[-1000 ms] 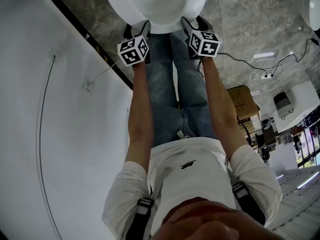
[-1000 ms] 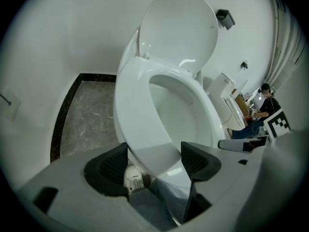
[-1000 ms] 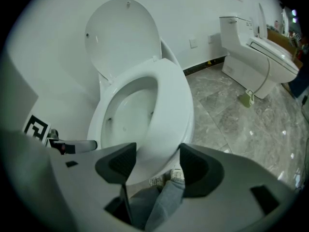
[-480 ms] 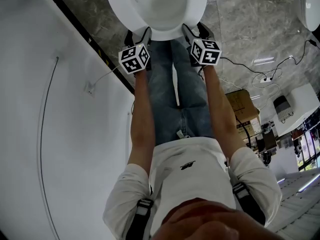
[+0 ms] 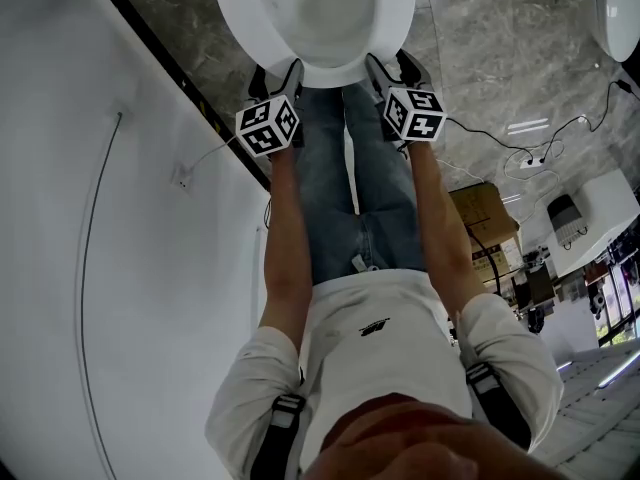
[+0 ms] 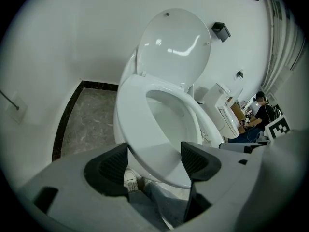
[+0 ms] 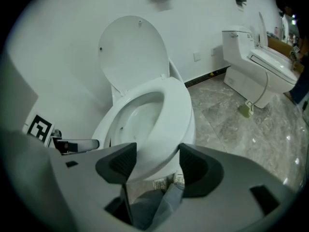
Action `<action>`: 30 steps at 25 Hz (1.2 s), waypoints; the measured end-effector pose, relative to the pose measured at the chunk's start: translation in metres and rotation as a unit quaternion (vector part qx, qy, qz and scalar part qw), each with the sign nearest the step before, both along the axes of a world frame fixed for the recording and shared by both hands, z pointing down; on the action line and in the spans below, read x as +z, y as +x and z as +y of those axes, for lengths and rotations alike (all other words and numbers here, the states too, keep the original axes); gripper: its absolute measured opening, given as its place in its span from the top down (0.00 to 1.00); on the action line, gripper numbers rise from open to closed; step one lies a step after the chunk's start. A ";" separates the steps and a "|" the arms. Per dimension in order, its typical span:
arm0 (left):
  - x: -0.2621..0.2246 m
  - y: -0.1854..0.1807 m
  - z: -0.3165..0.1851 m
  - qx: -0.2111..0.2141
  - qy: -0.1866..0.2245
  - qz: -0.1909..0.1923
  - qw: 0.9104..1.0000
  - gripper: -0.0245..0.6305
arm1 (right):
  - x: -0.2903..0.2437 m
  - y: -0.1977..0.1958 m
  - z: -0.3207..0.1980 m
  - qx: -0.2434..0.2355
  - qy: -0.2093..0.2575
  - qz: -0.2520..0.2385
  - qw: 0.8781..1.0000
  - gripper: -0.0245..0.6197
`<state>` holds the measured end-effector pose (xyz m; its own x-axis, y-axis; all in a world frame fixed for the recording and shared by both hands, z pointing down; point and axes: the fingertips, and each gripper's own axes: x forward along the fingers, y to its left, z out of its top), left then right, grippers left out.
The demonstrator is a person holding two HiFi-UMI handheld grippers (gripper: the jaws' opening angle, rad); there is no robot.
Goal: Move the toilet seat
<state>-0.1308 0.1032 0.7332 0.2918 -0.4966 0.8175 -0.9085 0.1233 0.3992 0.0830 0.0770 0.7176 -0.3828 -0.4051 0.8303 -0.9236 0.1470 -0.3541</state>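
Scene: a person stands facing a white toilet on a grey marble floor [image 5: 480, 48], seen steeply from above.
Toilet seat: the toilet seat [image 5: 340, 66] lies lowered over the bowl, its front edge towards the person. Whether it rests flat on the bowl rim or sits a little above it cannot be told.
Lid: the lid [image 6: 174, 47] stands upright behind the seat, against the white wall [image 5: 100, 268].
Left gripper: the left gripper [image 5: 275, 70] is at the seat's front edge, on the person's left. Its jaws are spread, and in the left gripper view the seat's front rim [image 6: 140, 124] fills the gap between the two dark pads [image 6: 108, 166]. Contact with the pads cannot be told.
Right gripper: the right gripper [image 5: 392, 65] is at the seat's front edge, on the person's right. Its jaws are also spread, with the front curve of the seat [image 7: 176, 110] between them.
Marker cubes: a black-and-white cube [image 5: 267, 125] rides on the left gripper and another cube [image 5: 414, 112] on the right gripper.
Person: blue jeans [image 5: 350, 188], white shirt, both arms stretched forward. One shoe [image 6: 130, 180] shows below the seat.
Surroundings: a second toilet [image 7: 256, 66] stands well apart, towards the right. A cardboard box [image 5: 480, 203] sits on the floor behind the person.
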 end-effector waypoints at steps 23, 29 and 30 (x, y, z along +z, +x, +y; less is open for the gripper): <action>-0.067 -0.006 -0.019 -0.043 0.053 0.018 0.998 0.44 | -0.073 -0.003 -0.020 0.015 0.057 -0.024 0.998 0.52; -0.082 -0.009 -0.026 -0.056 0.068 0.026 0.996 0.44 | -0.090 -0.006 -0.028 0.021 0.070 -0.030 0.997 0.52; -0.084 -0.009 -0.027 -0.058 0.070 0.027 0.995 0.44 | -0.092 -0.006 -0.029 0.023 0.072 -0.031 0.997 0.52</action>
